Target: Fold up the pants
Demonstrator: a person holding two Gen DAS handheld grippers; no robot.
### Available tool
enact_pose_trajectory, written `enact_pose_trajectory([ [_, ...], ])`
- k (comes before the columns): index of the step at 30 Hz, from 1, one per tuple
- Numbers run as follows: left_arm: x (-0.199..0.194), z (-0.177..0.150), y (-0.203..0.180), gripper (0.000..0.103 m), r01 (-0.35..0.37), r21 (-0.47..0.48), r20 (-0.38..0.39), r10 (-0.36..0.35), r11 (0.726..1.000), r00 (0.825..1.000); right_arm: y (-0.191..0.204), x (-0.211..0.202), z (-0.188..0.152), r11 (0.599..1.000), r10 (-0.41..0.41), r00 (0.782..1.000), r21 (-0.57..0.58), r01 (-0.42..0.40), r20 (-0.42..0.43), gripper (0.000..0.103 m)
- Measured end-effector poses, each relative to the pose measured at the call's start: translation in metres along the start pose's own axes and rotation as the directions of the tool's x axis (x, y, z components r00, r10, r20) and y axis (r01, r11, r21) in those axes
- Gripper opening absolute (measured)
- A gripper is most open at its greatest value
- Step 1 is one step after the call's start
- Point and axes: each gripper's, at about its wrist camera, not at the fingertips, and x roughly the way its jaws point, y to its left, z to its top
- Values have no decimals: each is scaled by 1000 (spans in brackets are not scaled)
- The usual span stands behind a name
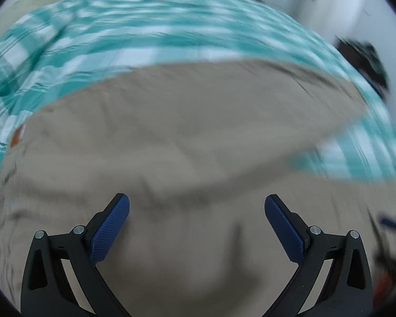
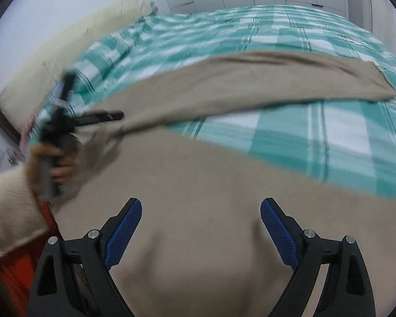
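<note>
Checked bedspread (image 2: 290,137) carries tan pants (image 2: 198,185), legs splayed toward its far edge; left gripper (image 1: 197,203) and right gripper (image 2: 201,207) both gape wide, holding nothing, ready to pinch cloth.

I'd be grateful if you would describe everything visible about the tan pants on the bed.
The pants are plain tan, of soft, matte fabric, lying spread across the teal-and-white checked bedspread. One leg stretches out flat towards the right, its hem end squared off. The wider part lies creased in the foreground beneath both open grippers, neither of which pinches it. A small orange mark shows near one edge.
</note>
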Motion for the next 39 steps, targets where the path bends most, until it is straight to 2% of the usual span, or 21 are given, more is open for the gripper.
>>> enact_pose_trajectory([
  [3, -11, -53, -20, 102, -13, 125, -70, 21, 992, 997, -9, -2, -26, 994, -48, 999, 101, 49, -12, 91],
  [5, -10, -82, -24, 102, -41, 164, -84, 55, 986, 995, -20, -13, -43, 982, -94, 995, 164, 90, 14, 91],
  [6, -10, -94, -22, 102, -45, 147, -81, 57, 988, 995, -27, -18, -46, 976, -128, 992, 179, 122, 23, 91],
  [7, -11, -102, -14, 102, -26, 84, -63, 32, 996, 997, -37, -18, -46, 966, -176, 984, 196, 167, 29, 91],
  [9, -12, -109, -1, 102, 19, -25, -49, -20, 1000, 999, -53, -18, -53, 954, -213, 977, 220, 203, 20, 91],
  [10, -11, -110, 1, 102, 24, -29, -44, -26, 999, 999, -61, -15, -53, 953, -213, 977, 227, 202, 21, 91],
  [12, -6, -112, -4, 103, 15, 29, -25, -14, 999, 1000, -68, -16, -64, 958, -193, 979, 228, 172, 71, 93],
  [15, -5, -119, -1, 102, 35, 34, 9, -35, 999, 999, -59, -6, -69, 964, -207, 968, 199, 177, 141, 101],
  [19, -11, -128, -6, 102, 27, 47, 70, -31, 999, 997, -51, -2, -75, 962, -253, 954, 142, 232, 158, 103],
  [22, -10, -126, -5, 102, 26, 57, 105, -32, 998, 994, -53, -3, -78, 963, -251, 951, 142, 228, 181, 103],
  [39, -9, -127, -7, 102, 7, 77, 112, -16, 997, 994, -57, 0, -80, 964, -257, 946, 124, 235, 200, 103],
])
